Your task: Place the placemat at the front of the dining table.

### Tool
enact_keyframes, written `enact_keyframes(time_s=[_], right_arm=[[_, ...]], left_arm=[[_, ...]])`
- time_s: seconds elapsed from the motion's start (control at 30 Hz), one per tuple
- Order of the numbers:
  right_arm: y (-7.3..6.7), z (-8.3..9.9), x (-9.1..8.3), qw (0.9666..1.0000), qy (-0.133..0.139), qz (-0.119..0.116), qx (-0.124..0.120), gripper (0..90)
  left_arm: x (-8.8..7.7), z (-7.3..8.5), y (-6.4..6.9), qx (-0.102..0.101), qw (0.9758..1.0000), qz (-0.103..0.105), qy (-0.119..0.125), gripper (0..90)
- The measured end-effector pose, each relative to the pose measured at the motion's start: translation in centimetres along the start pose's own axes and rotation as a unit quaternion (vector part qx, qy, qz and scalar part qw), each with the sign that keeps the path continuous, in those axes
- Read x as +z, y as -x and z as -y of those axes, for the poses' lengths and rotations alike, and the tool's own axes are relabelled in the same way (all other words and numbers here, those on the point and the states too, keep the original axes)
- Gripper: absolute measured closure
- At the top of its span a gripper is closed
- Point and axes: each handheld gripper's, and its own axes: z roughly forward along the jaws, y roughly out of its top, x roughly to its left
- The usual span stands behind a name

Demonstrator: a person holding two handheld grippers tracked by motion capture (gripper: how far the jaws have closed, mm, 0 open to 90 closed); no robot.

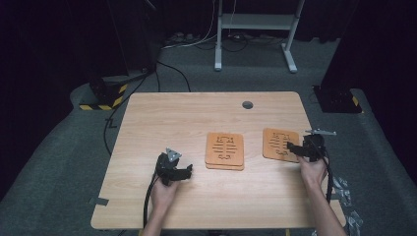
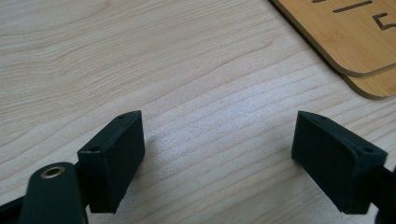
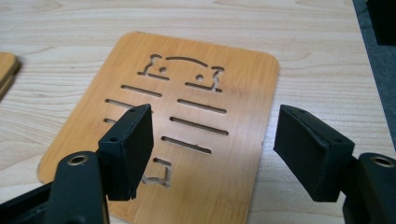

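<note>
A stack of two orange wooden boards with cut-out slots lies at the table's middle. A single board of the same kind lies to its right. My right gripper reaches over this single board from the right. In the right gripper view its jaws stand open just above the slotted board, with nothing pinched between them. My left gripper rests left of the stack, pointing toward it. Its jaws are open over bare wood, and the stack's corner lies ahead.
The light wooden table has a grey cable hole near its far edge. The single board lies close to the table's right edge. Grey carpet, cables and a white desk frame lie beyond.
</note>
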Motion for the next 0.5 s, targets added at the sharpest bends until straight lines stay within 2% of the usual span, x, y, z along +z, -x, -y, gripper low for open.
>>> enact_keyframes(time_s=[0.27, 0.5], right_arm=[[-0.2, 0.9, -0.9, 0.9998, 0.014, -0.016, -0.003, 28.7], [-1.0, 1.9, -2.1, 0.9992, 0.020, -0.033, -0.014, 29.1]], left_arm=[[0.0, 0.0, 0.0, 0.000, 1.0000, 0.000, 0.000, 17.2], [0.0, 0.0, 0.0, 0.000, 1.0000, 0.000, -0.002, 17.2]])
